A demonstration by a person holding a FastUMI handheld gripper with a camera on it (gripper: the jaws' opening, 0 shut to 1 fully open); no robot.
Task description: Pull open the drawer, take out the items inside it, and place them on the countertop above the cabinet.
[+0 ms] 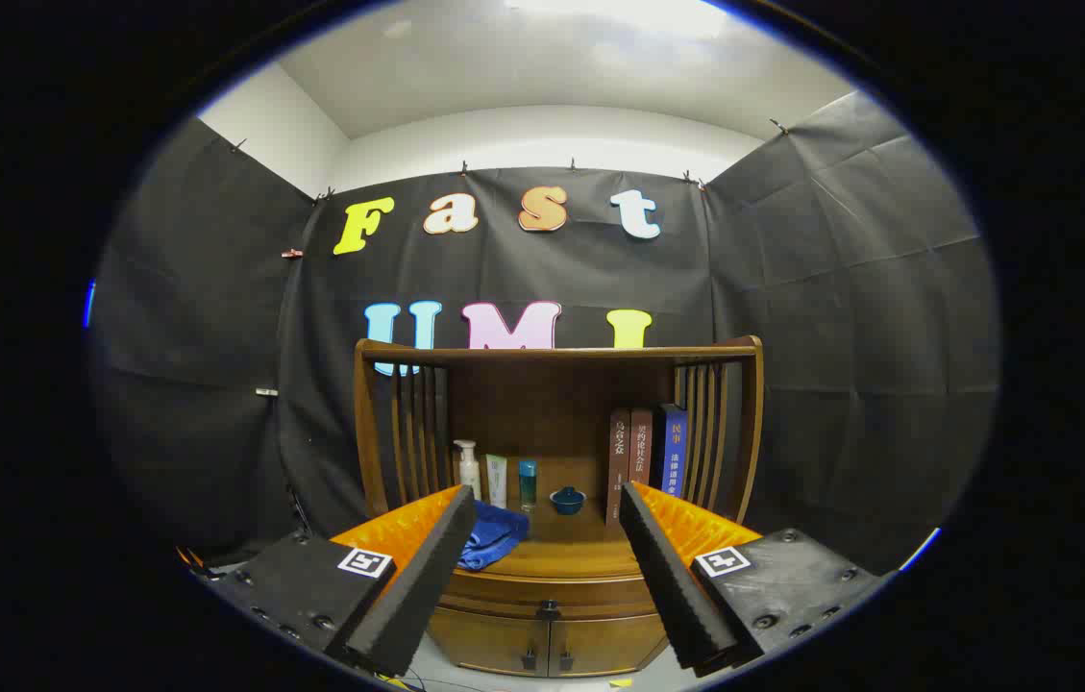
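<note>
- The gripper (547, 538) was spread wide, its two fingers far apart, and it held nothing
- The wooden cabinet (556, 461) stood straight ahead of the gripper, well apart from the fingers
- The drawer (550, 594) lay low between the two fingers, under the countertop (569, 553), and it looked closed
- The drawer ran sideways, from one finger across to the other
- A small dark knob (549, 608) sat in the middle of the drawer front, almost in line with the gap between the fingers but lower than the tips
- So the gripper would need to go forward and dip down to reach the knob, I think
- Two little doors (547, 646) sat under the drawer; their handles were close below the knob, so a low grab could catch the wrong one
- I could not tell what was inside the drawer, since its front hid it
- The countertop already had things on it: a blue cloth (494, 538) near the left finger, a white pump bottle (468, 468), a tube (497, 479), a small blue bottle (528, 483), a small blue bowl (567, 499) and some books (646, 459) near the right finger
- The bare wood in the middle front of the countertop, between the cloth and the books, looked like the best open room
- The space between the gripper and the cabinet front was open for pulling back
</note>
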